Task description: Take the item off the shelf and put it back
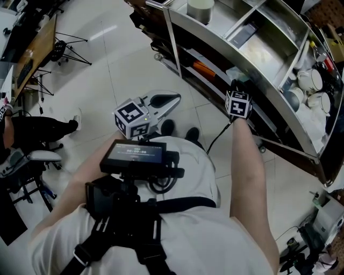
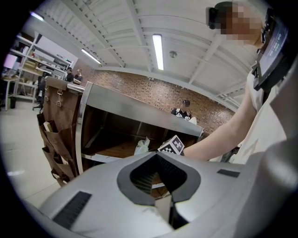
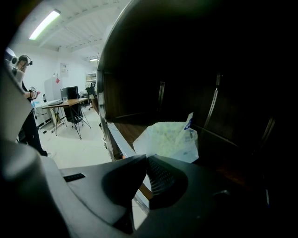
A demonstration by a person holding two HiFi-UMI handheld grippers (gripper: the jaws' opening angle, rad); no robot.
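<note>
the right gripper [image 3: 144,158] reaches into the middle tier of the shelf [image 1: 214,38]. its dark, ribbed pads are closed tip to tip on the lower edge of the plastic bag [image 3: 170,139], which sits on the brown board just inside the shelf's front rail. the bag is thin, crinkled film, pale with a faint green speckle, puffed into a soft pillow shape. a small blue tab sticks up at its top corner, and the print on it is too small to read.

the left gripper [image 1: 174,98] hangs in front of the person's waist, well apart from the shelf. its smooth grey shells are drawn together to a point with nothing between them, so only the diamond-shaped hollow lined with ridged black pads shows.

each gripper carries a white marker cube [image 1: 238,104] printed with black square patterns.

the shelf is brushed metal with flat, shiny rails and dividers. white glazed cups [image 1: 310,79] and a pale cylinder [image 1: 200,9] stand on its top tier. a brown pocket organiser [image 2: 52,124] hangs off its end, held by clips.

a dark screen [image 1: 134,154] on the chest rig shows light lettering, too fine to make out.

the floor [image 1: 107,53] is glossy white tile.
</note>
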